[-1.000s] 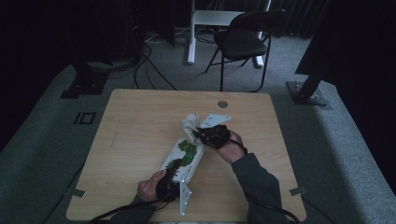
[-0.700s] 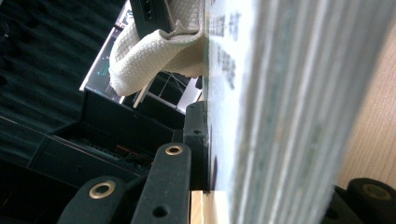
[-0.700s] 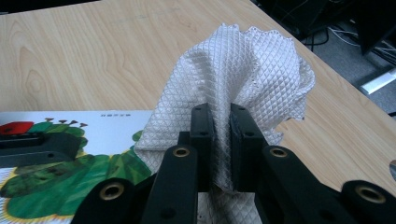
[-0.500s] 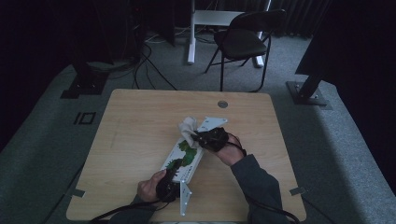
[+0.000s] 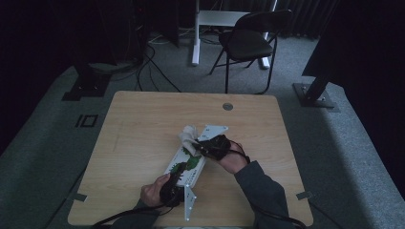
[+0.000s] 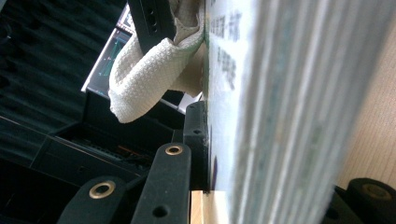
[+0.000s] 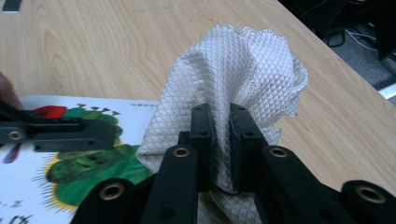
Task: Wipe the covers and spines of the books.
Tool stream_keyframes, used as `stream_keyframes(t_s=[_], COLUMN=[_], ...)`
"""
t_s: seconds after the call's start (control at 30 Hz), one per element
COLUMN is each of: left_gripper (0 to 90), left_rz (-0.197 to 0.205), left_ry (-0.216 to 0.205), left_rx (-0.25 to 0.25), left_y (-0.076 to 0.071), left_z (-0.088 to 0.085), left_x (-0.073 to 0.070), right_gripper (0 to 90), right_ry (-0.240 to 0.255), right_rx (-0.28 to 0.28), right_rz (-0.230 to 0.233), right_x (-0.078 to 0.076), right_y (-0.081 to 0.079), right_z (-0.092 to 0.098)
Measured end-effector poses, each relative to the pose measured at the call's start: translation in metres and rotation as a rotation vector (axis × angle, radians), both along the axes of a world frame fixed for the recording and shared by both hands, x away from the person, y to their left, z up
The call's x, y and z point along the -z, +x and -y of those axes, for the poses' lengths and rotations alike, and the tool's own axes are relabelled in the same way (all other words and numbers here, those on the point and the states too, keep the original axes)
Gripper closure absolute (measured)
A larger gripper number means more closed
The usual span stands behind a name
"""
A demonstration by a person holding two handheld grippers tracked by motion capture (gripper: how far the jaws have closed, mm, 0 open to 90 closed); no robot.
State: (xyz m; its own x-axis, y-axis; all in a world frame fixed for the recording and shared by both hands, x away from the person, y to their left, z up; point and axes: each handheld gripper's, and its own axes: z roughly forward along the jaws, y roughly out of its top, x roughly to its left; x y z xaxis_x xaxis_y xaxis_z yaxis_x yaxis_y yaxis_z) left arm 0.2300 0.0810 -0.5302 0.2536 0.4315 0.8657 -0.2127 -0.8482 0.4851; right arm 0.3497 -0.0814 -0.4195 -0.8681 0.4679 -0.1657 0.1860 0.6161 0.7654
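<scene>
A picture book [image 5: 187, 164] with a white cover and a green drawing lies slantwise on the wooden table [image 5: 143, 124]. My left gripper [image 5: 174, 183] is shut on the book's near end. In the left gripper view the book [image 6: 280, 93] runs edge-on between my jaws [image 6: 275, 154]. My right gripper [image 5: 204, 147] is shut on a white waffle-weave cloth [image 5: 188, 137] that rests on the book's far end. The right gripper view has the cloth [image 7: 233, 70] bunched up around the closed jaws [image 7: 220, 116], with the book cover [image 7: 56, 186] to the left and the left gripper's jaw [image 7: 60, 133] lying on it.
A black folding chair [image 5: 250, 43] and a white post [image 5: 195, 33] stand on the carpet behind the table. Cables [image 5: 153, 67] run over the floor at the back left. A round cable hole [image 5: 228, 106] sits near the table's far edge. Bare wood lies to the left of the book.
My right gripper has slid slightly left and nearer with the cloth, along the book's far end. The left gripper and the book have stayed put.
</scene>
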Motion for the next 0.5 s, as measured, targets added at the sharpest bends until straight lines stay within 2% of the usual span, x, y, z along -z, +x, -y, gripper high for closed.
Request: stream_keyframes(t_s=[0.23, 0.5], left_gripper=[78.8, 78.8], left_rz=[-0.002, -0.004], left_ry=[0.009, 0.0], left_rx=[-0.004, -0.003], left_y=[0.0, 0.0], left_z=[0.0, 0.0], left_x=[-0.001, 0.0], right_gripper=[82.3, 82.3], right_ry=[-0.008, -0.007], right_rx=[-0.028, -0.065], right_rz=[0.005, 0.016], right_x=[0.0, -0.002], right_y=[-0.01, -0.022], right_z=[-0.003, -0.006])
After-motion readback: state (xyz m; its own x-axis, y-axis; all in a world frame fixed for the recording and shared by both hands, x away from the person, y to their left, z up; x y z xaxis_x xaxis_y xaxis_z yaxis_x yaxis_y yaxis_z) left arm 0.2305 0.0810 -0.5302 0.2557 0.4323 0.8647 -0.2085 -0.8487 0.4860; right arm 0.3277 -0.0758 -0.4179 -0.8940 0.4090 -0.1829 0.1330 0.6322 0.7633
